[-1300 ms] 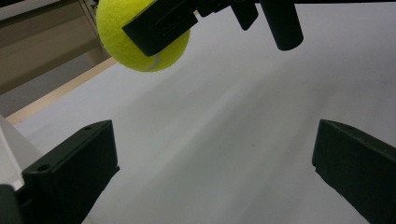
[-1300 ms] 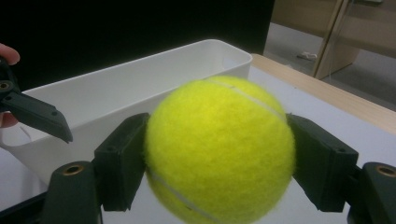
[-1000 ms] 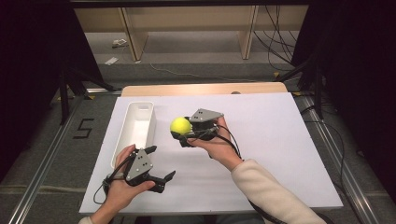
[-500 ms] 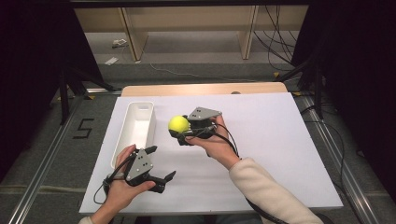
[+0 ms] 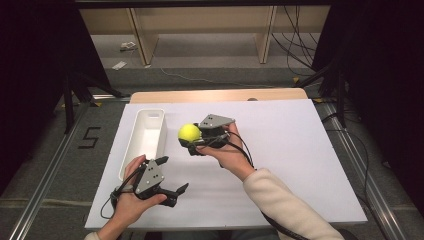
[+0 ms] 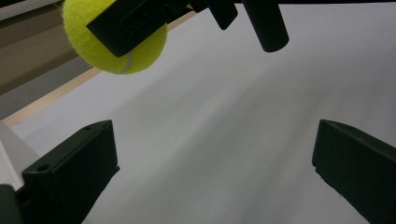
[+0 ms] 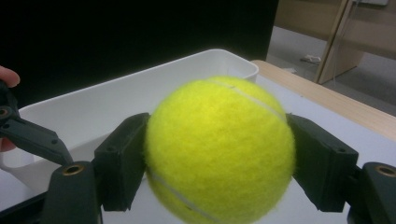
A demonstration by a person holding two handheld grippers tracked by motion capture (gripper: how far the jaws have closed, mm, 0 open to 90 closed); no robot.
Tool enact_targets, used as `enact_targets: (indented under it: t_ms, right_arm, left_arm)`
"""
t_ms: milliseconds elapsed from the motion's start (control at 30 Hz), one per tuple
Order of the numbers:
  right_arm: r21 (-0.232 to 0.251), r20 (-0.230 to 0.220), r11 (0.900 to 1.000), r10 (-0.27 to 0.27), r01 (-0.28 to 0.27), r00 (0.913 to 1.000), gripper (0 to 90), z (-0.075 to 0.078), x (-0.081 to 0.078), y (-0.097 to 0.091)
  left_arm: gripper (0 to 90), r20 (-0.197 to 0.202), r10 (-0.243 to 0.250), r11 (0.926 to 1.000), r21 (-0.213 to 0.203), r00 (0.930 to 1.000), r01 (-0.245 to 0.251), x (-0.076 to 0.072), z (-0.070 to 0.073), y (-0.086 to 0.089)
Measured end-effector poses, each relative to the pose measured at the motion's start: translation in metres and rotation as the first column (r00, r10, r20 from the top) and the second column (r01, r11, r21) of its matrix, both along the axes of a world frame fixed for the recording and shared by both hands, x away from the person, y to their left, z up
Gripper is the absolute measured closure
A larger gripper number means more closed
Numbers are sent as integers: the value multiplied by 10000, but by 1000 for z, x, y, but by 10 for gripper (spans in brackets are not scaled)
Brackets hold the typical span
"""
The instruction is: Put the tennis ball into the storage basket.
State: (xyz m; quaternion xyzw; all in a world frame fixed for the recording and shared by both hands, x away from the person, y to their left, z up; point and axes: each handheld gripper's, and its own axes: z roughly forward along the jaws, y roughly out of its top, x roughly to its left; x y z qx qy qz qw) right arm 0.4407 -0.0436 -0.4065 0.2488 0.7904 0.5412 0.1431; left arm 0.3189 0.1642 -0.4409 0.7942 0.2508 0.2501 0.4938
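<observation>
1. Two grippers are in your hands over the white table: your right gripper sits just left of the frame's centre in the high view, and your left gripper is at the lower left.
2. Your right gripper is clamped on the yellow tennis ball. In the right gripper view the ball sits at mid-frame with a black jaw pressed against each side of it.
3. You hold the ball off the table, just right of the white bin. In the right gripper view the bin's rim runs across the frame behind the ball.
4. Your left gripper stands wide, with nothing between its jaws. In the left gripper view they sit at the lower left and lower right corners, with bare table between them.
5. From that same view, the ball hangs in the upper left of the frame, gripped by your right gripper.
6. Your left hand rests low near the table's near edge, below the bin in the frame.
</observation>
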Motion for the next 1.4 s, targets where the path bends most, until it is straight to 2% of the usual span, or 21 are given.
enact_targets:
  t_ms: [1400]
  right_arm:
    - [-103, 58, 9997, 225, -225, 9997, 266, 10, 7, 18]
  left_arm:
    - [0, 14, -50, 10000, 23, 10000, 50, -1, 0, -1]
